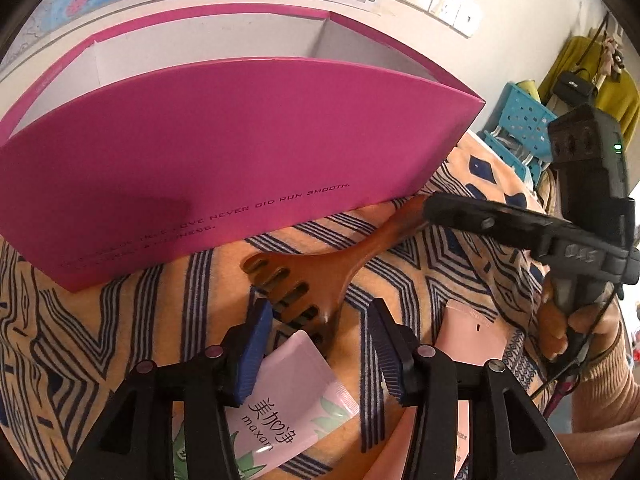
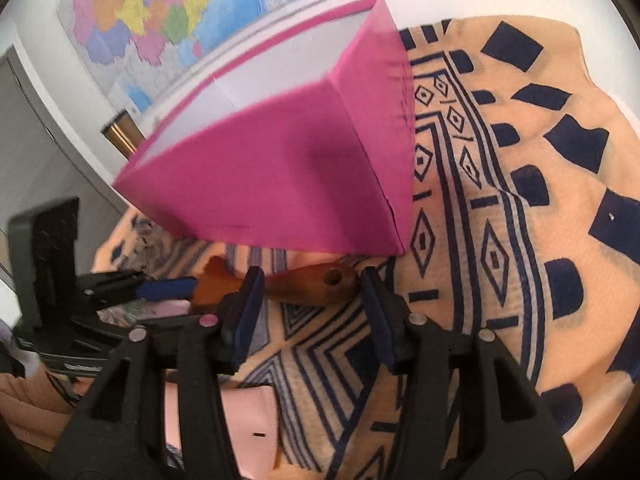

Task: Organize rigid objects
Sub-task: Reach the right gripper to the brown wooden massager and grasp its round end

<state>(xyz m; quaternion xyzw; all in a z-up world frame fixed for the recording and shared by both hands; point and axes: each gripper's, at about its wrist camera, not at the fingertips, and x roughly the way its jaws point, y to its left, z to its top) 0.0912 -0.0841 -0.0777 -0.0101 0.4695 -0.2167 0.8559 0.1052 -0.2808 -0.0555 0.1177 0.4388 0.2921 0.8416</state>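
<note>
Patterned cloth covers the surface (image 2: 500, 240) before a magenta box (image 1: 224, 152). Both hand-held grippers, left (image 1: 316, 344) and right (image 2: 312, 312), gape empty around the wooden comb (image 1: 316, 276); next likely comes closing on its handle.

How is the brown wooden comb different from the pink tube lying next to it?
The wooden comb is brown with slotted teeth and a long handle; the pink tube is flat, pale, with printed writing and green leaves. The comb's handle reaches toward the magenta box; the tube lies nearer, under the left hand-held gripper. Both rest on the patterned cloth.
</note>
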